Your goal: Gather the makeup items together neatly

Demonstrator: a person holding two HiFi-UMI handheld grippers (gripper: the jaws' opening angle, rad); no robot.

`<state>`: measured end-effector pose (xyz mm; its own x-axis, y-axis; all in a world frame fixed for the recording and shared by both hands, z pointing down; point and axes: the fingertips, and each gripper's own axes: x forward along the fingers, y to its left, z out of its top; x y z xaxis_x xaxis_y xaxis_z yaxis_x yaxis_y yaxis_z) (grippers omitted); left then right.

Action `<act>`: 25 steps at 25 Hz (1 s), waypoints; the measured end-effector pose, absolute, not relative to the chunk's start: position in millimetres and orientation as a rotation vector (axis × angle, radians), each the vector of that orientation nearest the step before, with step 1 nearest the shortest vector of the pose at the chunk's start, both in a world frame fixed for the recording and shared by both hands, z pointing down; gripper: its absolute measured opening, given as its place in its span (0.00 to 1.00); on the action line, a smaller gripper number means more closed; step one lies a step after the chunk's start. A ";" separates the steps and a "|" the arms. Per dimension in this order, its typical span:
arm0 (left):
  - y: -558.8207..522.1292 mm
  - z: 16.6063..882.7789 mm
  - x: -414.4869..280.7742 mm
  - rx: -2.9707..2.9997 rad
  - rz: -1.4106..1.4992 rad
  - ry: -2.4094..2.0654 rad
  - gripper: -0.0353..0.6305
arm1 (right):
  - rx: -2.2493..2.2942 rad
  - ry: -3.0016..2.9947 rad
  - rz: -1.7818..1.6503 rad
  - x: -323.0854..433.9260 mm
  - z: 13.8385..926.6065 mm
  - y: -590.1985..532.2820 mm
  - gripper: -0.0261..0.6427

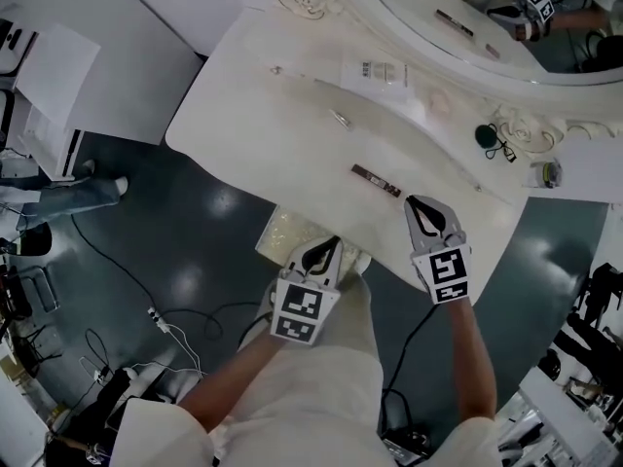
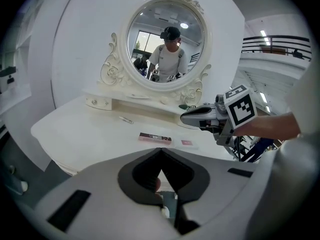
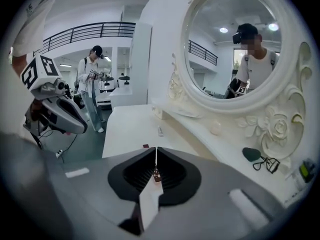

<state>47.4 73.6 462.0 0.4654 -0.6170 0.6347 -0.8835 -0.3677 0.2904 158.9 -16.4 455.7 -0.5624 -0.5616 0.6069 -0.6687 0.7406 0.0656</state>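
On the white vanity table (image 1: 263, 115) a slim dark makeup box (image 1: 376, 180) lies near the front edge, with a small pink sachet (image 2: 187, 142) just right of it. Further back lie a small silver tube (image 1: 340, 118) and a white card (image 1: 375, 72). A dark sponge with an eyelash curler (image 1: 492, 140) and a small jar (image 1: 548, 173) sit by the mirror's base. My right gripper (image 1: 413, 202) hovers just right of the dark box, jaws together, holding nothing. My left gripper (image 1: 336, 241) hangs off the table's front edge, its tips meeting, also with nothing in it.
An ornate round mirror (image 1: 545, 27) stands at the table's back. A cushioned stool (image 1: 287, 233) sits under the front edge below my left gripper. Cables (image 1: 165, 329) trail on the dark floor, and another person (image 3: 92, 84) stands beyond the table's left end.
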 end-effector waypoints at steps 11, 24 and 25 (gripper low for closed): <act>74.8 446.4 52.2 2.032 0.544 -1.377 0.07 | 0.855 -2.339 0.269 141.7 462.6 -14.1 0.04; 54.2 435.7 44.3 1.958 0.492 -1.504 0.07 | 0.843 -2.363 0.308 88.3 471.0 -63.4 0.05; 51.2 437.5 40.4 1.959 0.489 -1.502 0.07 | 0.851 -2.357 0.309 83.6 473.9 -68.0 0.06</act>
<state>40.4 51.2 437.5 0.2868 -0.7276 0.6232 -0.9551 -0.1663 0.2453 83.6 -68.0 473.9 -0.6097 -0.5004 0.6146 -0.6418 0.7667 -0.0124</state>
